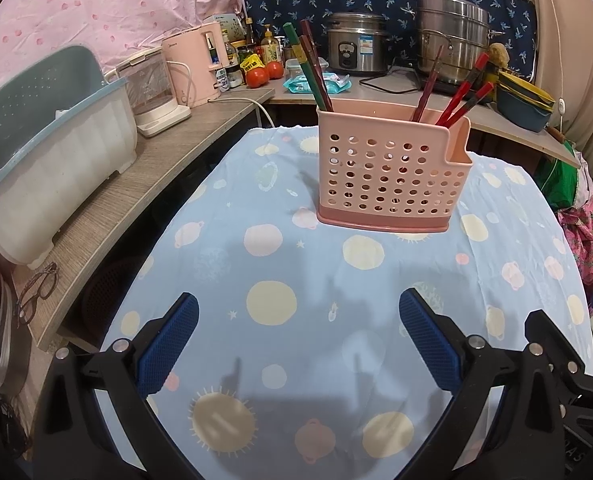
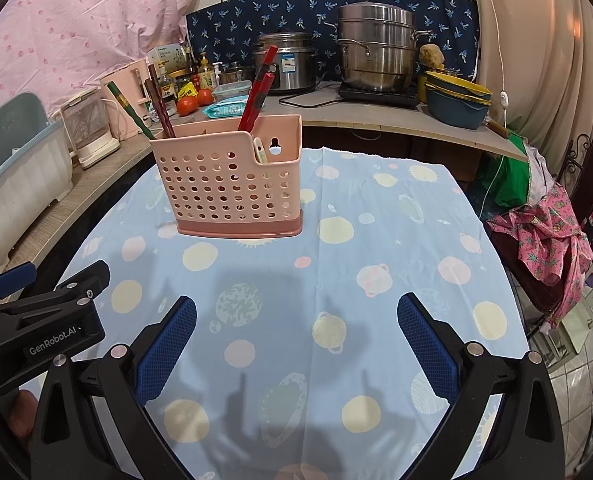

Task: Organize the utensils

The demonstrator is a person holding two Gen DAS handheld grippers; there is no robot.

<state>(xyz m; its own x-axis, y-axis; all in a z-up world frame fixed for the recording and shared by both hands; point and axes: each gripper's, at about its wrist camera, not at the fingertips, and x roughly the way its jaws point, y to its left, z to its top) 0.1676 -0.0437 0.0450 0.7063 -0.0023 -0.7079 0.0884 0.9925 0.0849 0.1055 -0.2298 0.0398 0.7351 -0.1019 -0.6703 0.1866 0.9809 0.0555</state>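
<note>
A pink perforated utensil holder (image 1: 392, 176) (image 2: 232, 184) stands upright on the blue patterned tablecloth (image 1: 296, 280) (image 2: 336, 264). Green and brown chopsticks (image 1: 310, 68) (image 2: 136, 114) lean out of its left side. Red chopsticks (image 1: 462, 94) (image 2: 258, 90) stick out of the right side. A pale utensil tip (image 2: 259, 150) shows in the holder's low corner pocket. My left gripper (image 1: 298, 316) hovers open over the cloth, well short of the holder, holding nothing. My right gripper (image 2: 296, 316) is likewise open and empty, with the left one's black body (image 2: 40, 320) beside it.
A wooden counter (image 1: 156, 168) on the left carries a white dish rack (image 1: 48, 176), a kettle (image 1: 152, 88) and glasses (image 1: 36, 292). Behind the table stand a rice cooker (image 2: 288, 62), steel pots (image 2: 376, 48), tomatoes (image 1: 262, 74), stacked bowls (image 2: 456, 102). Pink cloth (image 2: 548, 232) hangs on a chair at right.
</note>
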